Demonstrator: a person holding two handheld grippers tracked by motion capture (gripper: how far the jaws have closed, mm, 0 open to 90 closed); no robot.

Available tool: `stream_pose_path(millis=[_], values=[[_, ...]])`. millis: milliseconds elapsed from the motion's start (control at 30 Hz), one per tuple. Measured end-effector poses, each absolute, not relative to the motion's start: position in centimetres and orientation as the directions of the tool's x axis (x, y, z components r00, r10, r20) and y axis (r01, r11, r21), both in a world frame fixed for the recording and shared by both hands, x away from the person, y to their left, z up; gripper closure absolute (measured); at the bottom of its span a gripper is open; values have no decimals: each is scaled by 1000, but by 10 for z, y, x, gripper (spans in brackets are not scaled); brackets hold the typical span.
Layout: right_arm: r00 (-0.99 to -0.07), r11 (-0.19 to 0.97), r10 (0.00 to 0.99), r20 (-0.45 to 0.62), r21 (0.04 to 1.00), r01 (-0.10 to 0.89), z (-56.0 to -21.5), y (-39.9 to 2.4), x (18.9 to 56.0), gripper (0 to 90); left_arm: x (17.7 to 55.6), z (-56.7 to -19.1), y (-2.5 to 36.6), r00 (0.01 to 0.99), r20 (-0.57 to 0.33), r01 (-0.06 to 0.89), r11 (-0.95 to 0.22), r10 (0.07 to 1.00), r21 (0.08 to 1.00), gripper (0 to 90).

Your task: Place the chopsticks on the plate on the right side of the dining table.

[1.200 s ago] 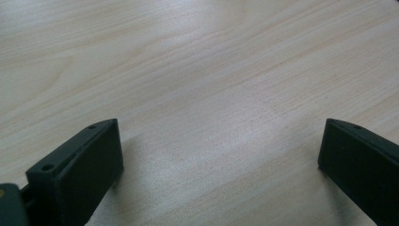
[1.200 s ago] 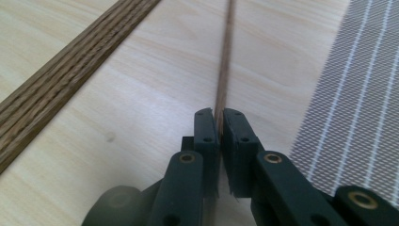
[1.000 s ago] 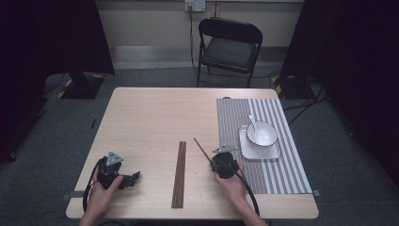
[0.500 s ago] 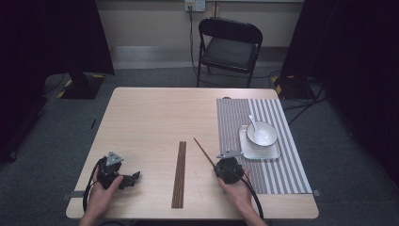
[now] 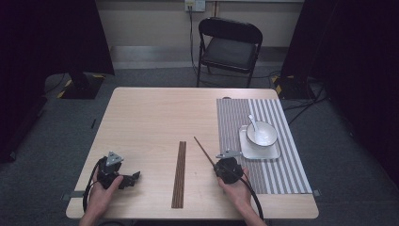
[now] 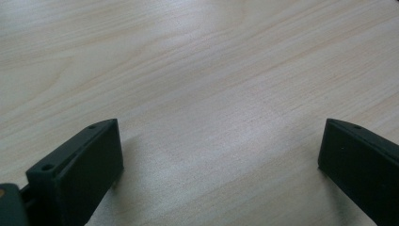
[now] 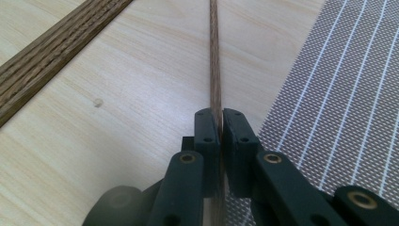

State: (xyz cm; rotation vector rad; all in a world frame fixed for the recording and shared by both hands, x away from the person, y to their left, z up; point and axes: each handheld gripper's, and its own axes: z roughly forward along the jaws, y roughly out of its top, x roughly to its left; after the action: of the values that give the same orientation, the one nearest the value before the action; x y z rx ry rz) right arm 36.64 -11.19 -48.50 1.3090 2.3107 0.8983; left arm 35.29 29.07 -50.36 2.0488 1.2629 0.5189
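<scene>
A single dark wooden chopstick (image 5: 203, 149) lies slanted on the pale table, just left of the striped placemat (image 5: 277, 174). My right gripper (image 5: 218, 164) is shut on its near end. In the right gripper view the chopstick (image 7: 215, 56) runs straight out from between the pressed fingertips of the right gripper (image 7: 219, 117). Those jaws have just closed a little tighter on it. A bundle of chopsticks (image 5: 179, 173) lies lengthwise mid-table. At the front left, my left gripper (image 5: 134, 178) rests open on bare wood, and the left gripper (image 6: 219, 155) has nothing between its jaws.
A white bowl (image 5: 263, 134) with a spoon (image 5: 253, 123) sits on a square plate (image 5: 270, 153) on the placemat (image 7: 339, 94), right of my right gripper. The chopstick bundle (image 7: 51, 52) lies to that gripper's left. A folding chair (image 5: 229, 47) stands beyond the table.
The right gripper has slid slightly toward the table's front edge, still at the chopstick's near end. The left gripper has stayed put.
</scene>
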Motion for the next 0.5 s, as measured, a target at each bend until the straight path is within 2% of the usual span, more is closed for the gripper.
stream_pose_path(millis=[500], values=[[-517,361,855,26,686,632,-474,-120,366,853,353,-504,291,453,-10,626,-310,891,715,0]])
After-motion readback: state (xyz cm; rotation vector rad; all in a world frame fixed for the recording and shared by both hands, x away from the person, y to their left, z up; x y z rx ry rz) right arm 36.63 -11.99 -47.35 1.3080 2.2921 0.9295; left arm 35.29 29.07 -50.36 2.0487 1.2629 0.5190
